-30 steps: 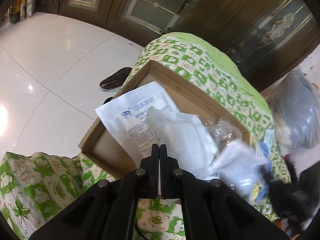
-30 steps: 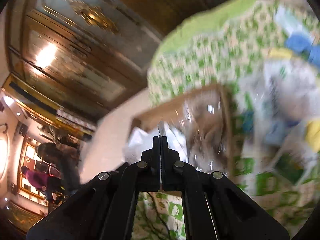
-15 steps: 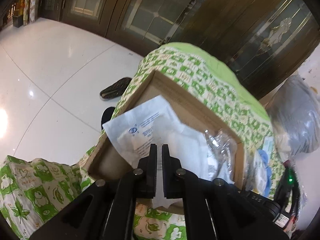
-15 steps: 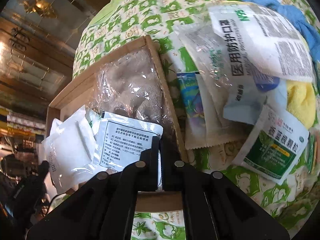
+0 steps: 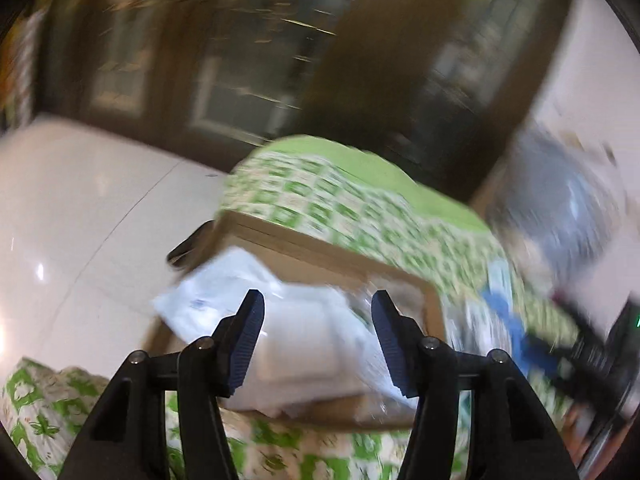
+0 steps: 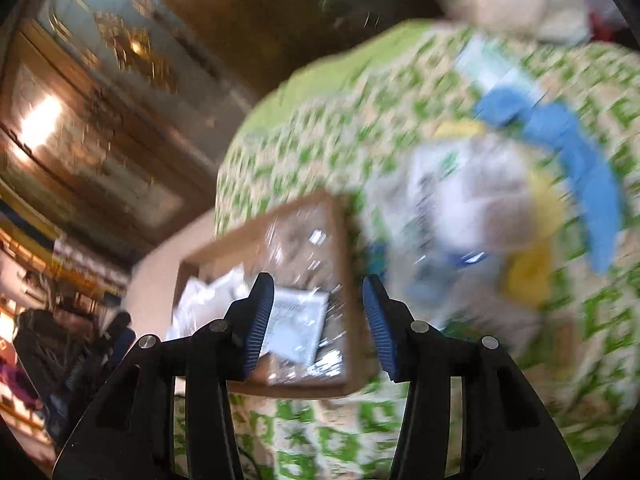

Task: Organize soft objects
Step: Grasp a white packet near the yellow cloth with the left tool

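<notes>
A shallow cardboard box (image 5: 304,246) sits on a table with a green patterned cloth (image 5: 360,208). White soft packets (image 5: 304,336) lie in it. My left gripper (image 5: 318,312) is open and empty just above those packets. In the right wrist view the same box (image 6: 340,280) holds a clear crinkly bag (image 6: 304,248) and a white printed packet (image 6: 298,324). My right gripper (image 6: 318,304) is open and empty above the box's near right corner. Both views are blurred by motion.
To the right of the box a pile of soft things lies on the cloth: a white packet (image 6: 460,196), a blue cloth (image 6: 576,148) and a yellow cloth (image 6: 532,264). A dark slipper (image 5: 188,246) lies on the white floor. A grey bag (image 5: 568,208) stands at the right.
Both grippers were shut on packets over the box and have opened wide. The packets now lie in the box. Both cameras are swinging, so the views blur.
</notes>
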{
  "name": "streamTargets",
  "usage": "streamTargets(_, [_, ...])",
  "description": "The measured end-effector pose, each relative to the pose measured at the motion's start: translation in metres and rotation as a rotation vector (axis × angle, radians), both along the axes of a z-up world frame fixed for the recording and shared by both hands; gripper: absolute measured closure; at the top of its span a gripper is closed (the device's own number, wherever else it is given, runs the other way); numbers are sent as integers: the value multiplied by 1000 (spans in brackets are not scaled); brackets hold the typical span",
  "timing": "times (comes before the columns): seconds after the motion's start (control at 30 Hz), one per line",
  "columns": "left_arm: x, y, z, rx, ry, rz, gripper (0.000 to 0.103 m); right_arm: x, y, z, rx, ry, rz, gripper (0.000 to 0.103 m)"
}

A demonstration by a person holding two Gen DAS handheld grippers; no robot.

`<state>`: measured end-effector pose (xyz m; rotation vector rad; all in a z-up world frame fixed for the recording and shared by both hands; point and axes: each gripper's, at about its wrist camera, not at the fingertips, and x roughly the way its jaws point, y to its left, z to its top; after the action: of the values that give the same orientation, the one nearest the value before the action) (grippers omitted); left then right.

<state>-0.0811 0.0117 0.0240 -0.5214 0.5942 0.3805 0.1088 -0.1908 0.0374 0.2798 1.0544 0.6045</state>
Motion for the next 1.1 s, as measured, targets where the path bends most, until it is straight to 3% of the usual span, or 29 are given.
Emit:
streamTargets(0.17, [43,-56,-2,-20,65,-173,45,19,-71,-4,12,-7,-180,57])
streamTargets(0.27, [62,-80,-6,-21,119,-251,44,36,-95,-21,31,68,-264,57])
streamTargets(0.5, [102,-123,-28,-155,244,-482,44,41,-140,-47,155,221,-401,56])
streamTargets(0.57, [119,-136,-32,-177,282,-505,44,40,-144,-50,183,234,-420,56])
streamTargets(0.7, [149,-166,-39,-137,351,-546,44,38,-146,-51,192,231,-445,56])
streamTargets(0.9, [193,-185,-65,-179,464,-664,44,41,-146,-56,239,234,-414,56])
streamTargets(1.1, [207,-197,-82,-137,526,-697,44,45,-157,-67,263,259,-465,56])
